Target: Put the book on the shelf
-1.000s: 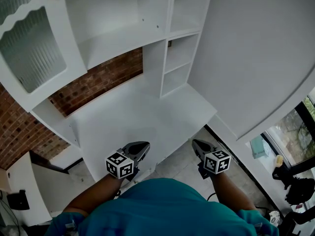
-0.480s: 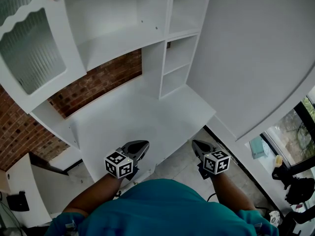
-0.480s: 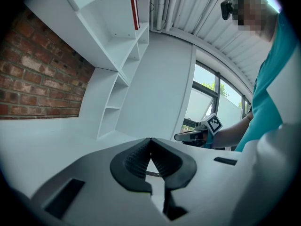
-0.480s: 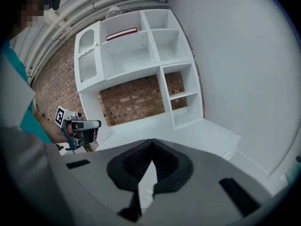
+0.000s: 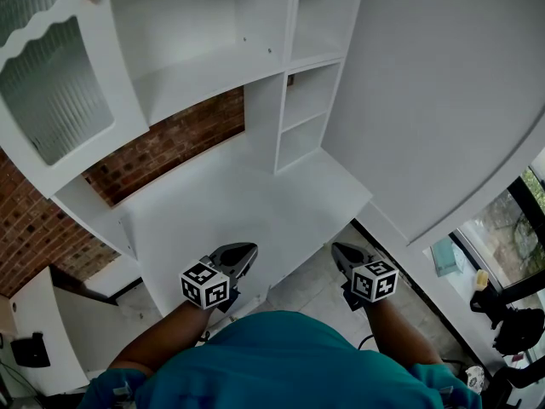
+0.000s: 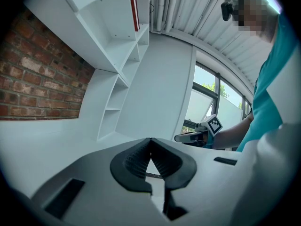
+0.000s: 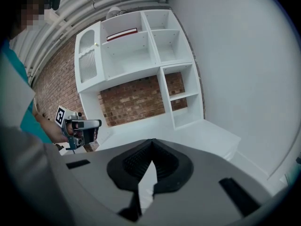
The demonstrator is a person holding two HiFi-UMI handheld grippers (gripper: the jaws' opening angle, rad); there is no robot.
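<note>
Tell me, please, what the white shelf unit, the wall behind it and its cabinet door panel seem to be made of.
White shelf unit: probably painted or laminated board; smooth matt faces, small peg holes.
Red-brown wall: bare brick, pale mortar joints visible.
Cabinet door panel: ribbed translucent glass or plastic, can't tell which; vertical flutes.

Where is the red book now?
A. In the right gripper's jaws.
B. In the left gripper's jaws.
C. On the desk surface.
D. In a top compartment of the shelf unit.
D: the red book sits in a top compartment of the shelf unit, while the left gripper and right gripper are shut on nothing.
</note>
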